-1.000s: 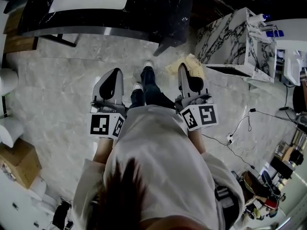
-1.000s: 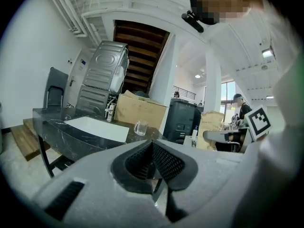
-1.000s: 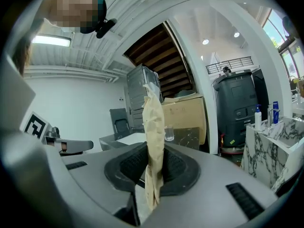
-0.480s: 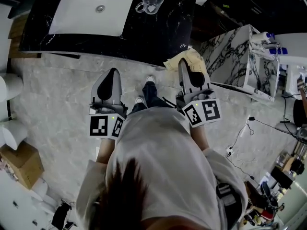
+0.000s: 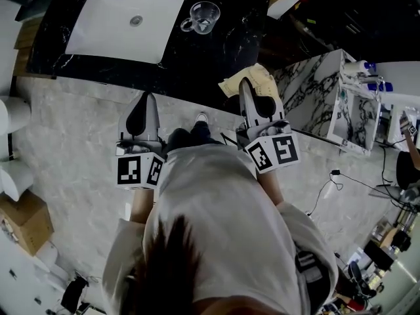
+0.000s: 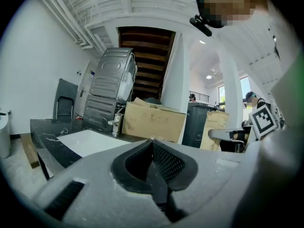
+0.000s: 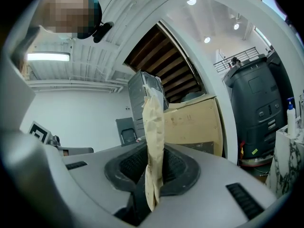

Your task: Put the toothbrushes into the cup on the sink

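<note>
A clear glass cup [image 5: 203, 15] with a handle stands on the black marble counter [image 5: 230, 44], just right of the white sink basin [image 5: 128, 25]. My right gripper [image 5: 245, 84] is shut on a flat beige paper packet [image 5: 252, 81], held upright between the pads [image 7: 153, 127] and reaching the counter's near edge. No bare toothbrush shows. My left gripper [image 5: 146, 98] is shut with nothing between its jaws [image 6: 152, 144], just short of the counter edge below the basin. Both grippers are held in front of the person's body.
A marble-patterned block [image 5: 315, 97] stands to the right. A cardboard box [image 5: 26, 222] sits on the floor at left, and cables [image 5: 328, 182] lie at right. Behind the sink are a faucet [image 6: 114, 125] and another cardboard box [image 6: 152, 122].
The person has stepped toward the counter. The basin and the cup have come into the head view, and both grippers now reach nearly to the counter's edge. The grips are unchanged.
</note>
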{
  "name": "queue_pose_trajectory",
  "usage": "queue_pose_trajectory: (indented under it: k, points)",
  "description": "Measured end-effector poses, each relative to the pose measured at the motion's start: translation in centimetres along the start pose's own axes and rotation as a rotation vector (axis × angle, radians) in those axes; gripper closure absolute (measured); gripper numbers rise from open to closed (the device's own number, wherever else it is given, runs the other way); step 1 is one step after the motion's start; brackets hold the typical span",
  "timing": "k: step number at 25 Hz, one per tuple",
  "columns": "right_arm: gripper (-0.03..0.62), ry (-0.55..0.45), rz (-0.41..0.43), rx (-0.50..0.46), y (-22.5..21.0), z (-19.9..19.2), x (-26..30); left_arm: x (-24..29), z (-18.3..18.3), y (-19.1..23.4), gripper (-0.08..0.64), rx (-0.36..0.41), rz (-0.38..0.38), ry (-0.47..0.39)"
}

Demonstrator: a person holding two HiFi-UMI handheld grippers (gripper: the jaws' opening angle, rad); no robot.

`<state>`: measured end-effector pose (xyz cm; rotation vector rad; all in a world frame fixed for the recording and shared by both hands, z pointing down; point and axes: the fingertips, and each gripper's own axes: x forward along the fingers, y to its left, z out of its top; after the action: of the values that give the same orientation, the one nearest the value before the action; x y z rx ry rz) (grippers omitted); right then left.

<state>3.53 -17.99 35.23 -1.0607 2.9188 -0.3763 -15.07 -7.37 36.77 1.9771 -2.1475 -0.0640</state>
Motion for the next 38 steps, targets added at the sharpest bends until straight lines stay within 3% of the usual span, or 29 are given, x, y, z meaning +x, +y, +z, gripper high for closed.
queue_pose_trajectory:
  k: [14, 21, 38]
  points:
    - [0.535, -0.017, -0.016, -0.004, -1.6, 1.1, 0.3, 2.7, -0.1, -2.0, 0.551, 0.014, -0.055, 0.008]
    - [0.535, -0.001, -0.045, -0.019, -1.8, 1.0, 2.5, 4.9, 0.5, -0.5, 0.551, 0.01, -0.081, 0.013]
    - [0.537, -0.048, -0.267, -0.11, -5.0, 6.2, 7.3, 13.6, 2.4, 4.1, 0.551, -0.018, -0.214, 0.039]
